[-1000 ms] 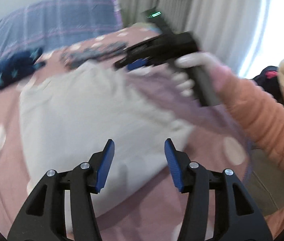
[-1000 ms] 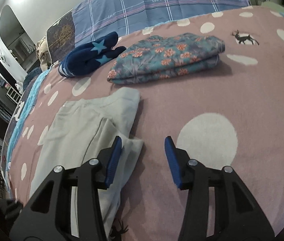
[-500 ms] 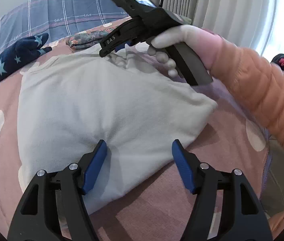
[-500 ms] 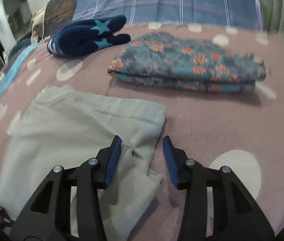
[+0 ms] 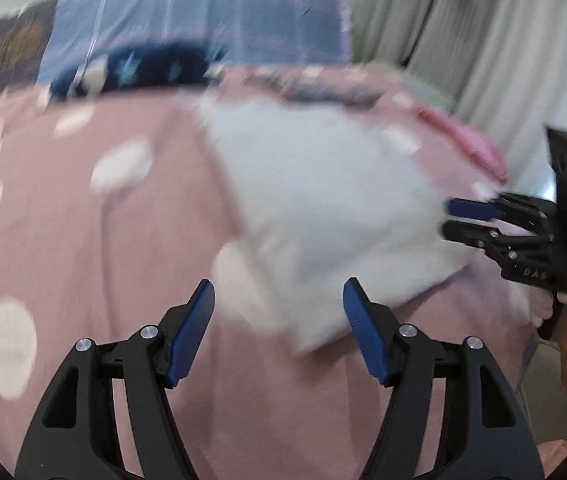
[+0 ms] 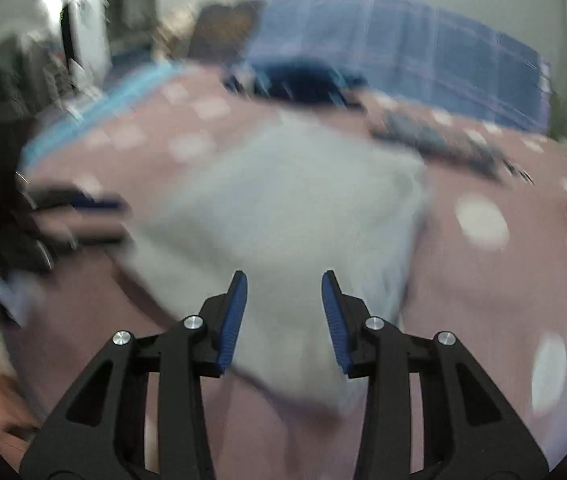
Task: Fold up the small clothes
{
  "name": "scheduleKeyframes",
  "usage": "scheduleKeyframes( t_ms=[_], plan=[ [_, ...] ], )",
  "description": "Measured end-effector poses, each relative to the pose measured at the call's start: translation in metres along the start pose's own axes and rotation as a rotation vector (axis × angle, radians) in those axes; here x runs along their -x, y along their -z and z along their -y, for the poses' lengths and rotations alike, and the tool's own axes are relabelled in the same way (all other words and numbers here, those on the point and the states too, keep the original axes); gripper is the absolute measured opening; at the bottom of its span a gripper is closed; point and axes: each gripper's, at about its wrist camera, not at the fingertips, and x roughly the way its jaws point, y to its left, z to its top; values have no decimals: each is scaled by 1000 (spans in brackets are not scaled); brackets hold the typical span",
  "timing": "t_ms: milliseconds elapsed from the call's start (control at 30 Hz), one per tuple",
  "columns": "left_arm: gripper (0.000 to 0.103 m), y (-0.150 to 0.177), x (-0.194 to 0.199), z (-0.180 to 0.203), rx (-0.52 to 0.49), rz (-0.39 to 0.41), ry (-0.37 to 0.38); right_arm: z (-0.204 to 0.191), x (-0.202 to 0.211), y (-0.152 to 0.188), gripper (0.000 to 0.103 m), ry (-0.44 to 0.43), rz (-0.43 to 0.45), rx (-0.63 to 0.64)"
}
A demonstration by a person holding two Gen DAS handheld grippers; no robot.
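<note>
**Grey garment between two grippers on the pink bed cover**

Left wrist view: heavy motion blur. The pale grey garment [image 5: 323, 200] lies flat on the pink, white-spotted bed cover [image 5: 83, 240], with its near corner reaching down between the blue pads of the left gripper [image 5: 279, 308]. Those jaws stand wide apart and released; the pads press on nothing. At the right edge of the frame the right gripper [image 5: 449, 220] comes in sideways at the garment's right edge, held by a hand [image 5: 551, 304] with an orange sleeve below it. Whether cloth sits between its pads cannot be told from this angle. A dark blue piece with pale stars [image 5: 143, 68] lies at the far side of the cover, in front of a blue checked pillow [image 5: 211, 12]. Pale curtains [image 5: 483, 40] hang at the right.

Right wrist view: also blurred. The grey garment [image 6: 283, 208] fills the middle, and its near edge passes between the right gripper [image 6: 283, 312] pads. The jaws have just been closing, yet a clear gap remains on both sides of the cloth, so it is not clamped. The left gripper [image 6: 115, 216] shows at the left, beside the garment's left edge. A folded floral piece [image 6: 443, 144] lies beyond the garment to the right, on the cover.
</note>
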Motion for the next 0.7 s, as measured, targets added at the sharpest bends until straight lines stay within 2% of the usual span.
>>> scheduleKeyframes(
  t_ms=[33, 67, 133, 233, 333, 367, 500, 600, 700],
  plan=[
    [69, 7, -4, -4, 23, -11, 11, 10, -11, 13, 24, 17, -16, -38],
    [69, 8, -1, -4, 20, 11, 13, 18, -8, 21, 24, -27, 47, -87],
    [69, 7, 2, 2, 2, 7, -5, 25, -2, 21, 22, -50, 40, -163],
    [69, 6, 1, 4, -8, -2, -8, 23, 6, 16, 22, -22, 32, -187],
    [69, 4, 11, 1, 32, 2, 65, 31, 18, 13, 30, -75, 50, -239],
    [69, 1, 13, 1, 39, 7, 78, 40, 20, 9, 38, -96, 61, -283],
    [69, -20, 13, -2, 57, 23, 112, 71, 13, 4, 47, -134, 42, -387],
    [69, -37, -2, -8, 83, -8, 154, 86, -3, 0, 50, -175, 7, -455],
    [69, -47, -21, -16, 109, -53, 169, 100, -22, -2, 52, -257, -27, -509]
  ],
)
